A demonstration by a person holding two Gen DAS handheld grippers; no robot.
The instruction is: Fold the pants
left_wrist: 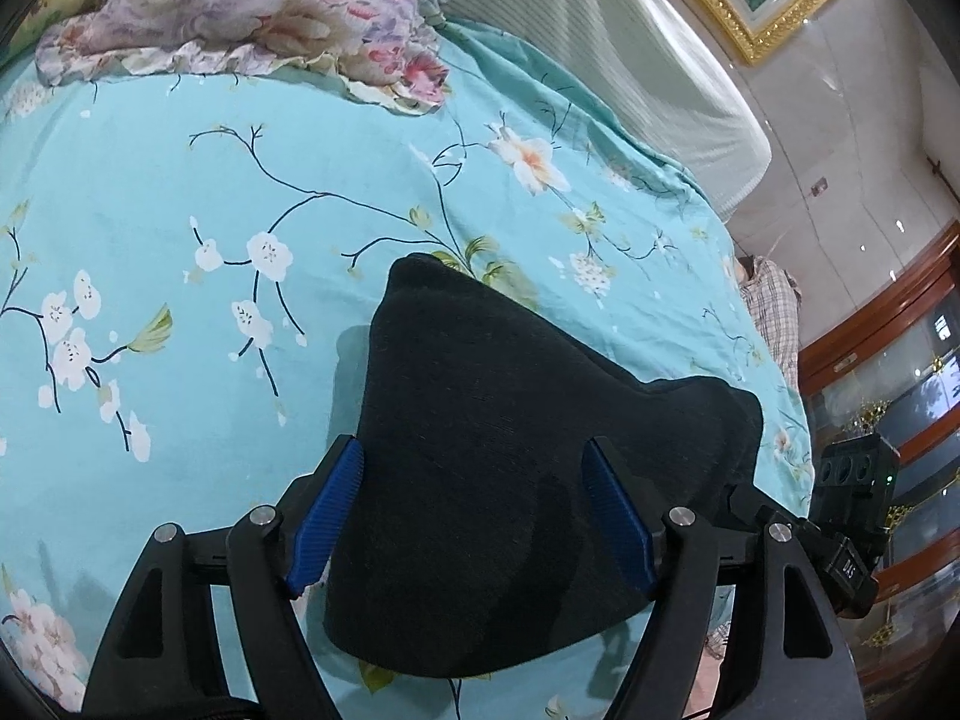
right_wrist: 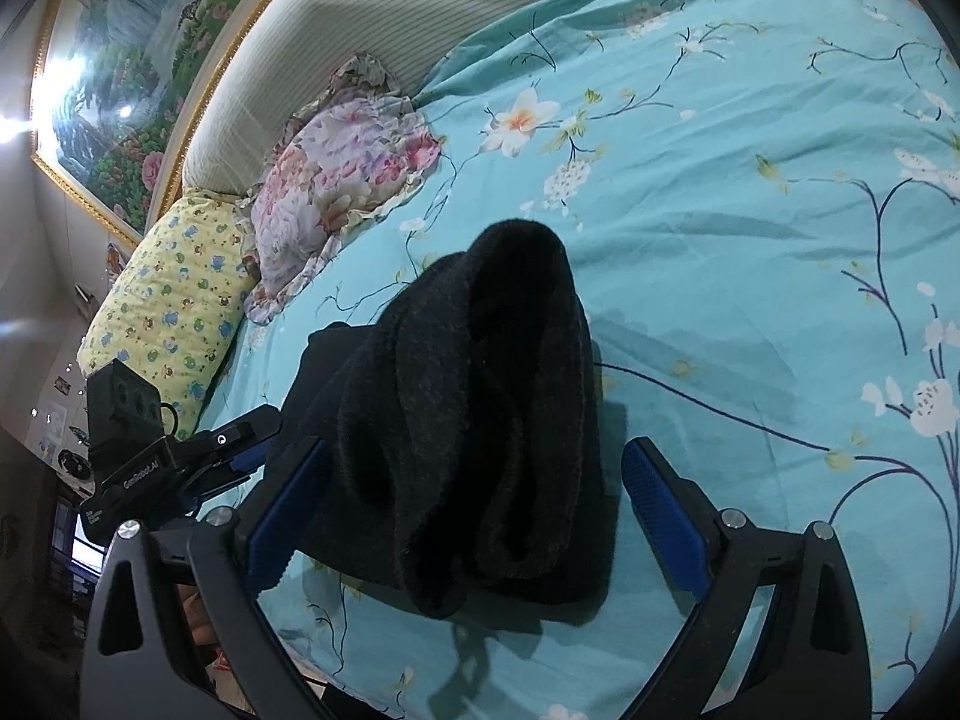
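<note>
Pants (left_wrist: 480,480) bunched on bedsheet (left_wrist: 180,210), near edge hidden | left gripper (left_wrist: 474,516) wide | right gripper (right_wrist: 474,516) wide

The pants (left_wrist: 480,480) are plain black, kinda fuzzy charcoal. Bedsheet (left_wrist: 240,180) is turquoise with white blossoms on thin dark branches and little green leaves. One pillow (right_wrist: 336,180) has big pink and lilac florals, the other pillow (right_wrist: 174,294) is pale yellow with tiny blue and green prints. Gripper pads (right_wrist: 660,510) are bright blue on black frames. The painting frame (left_wrist: 768,18) is gold.
</note>
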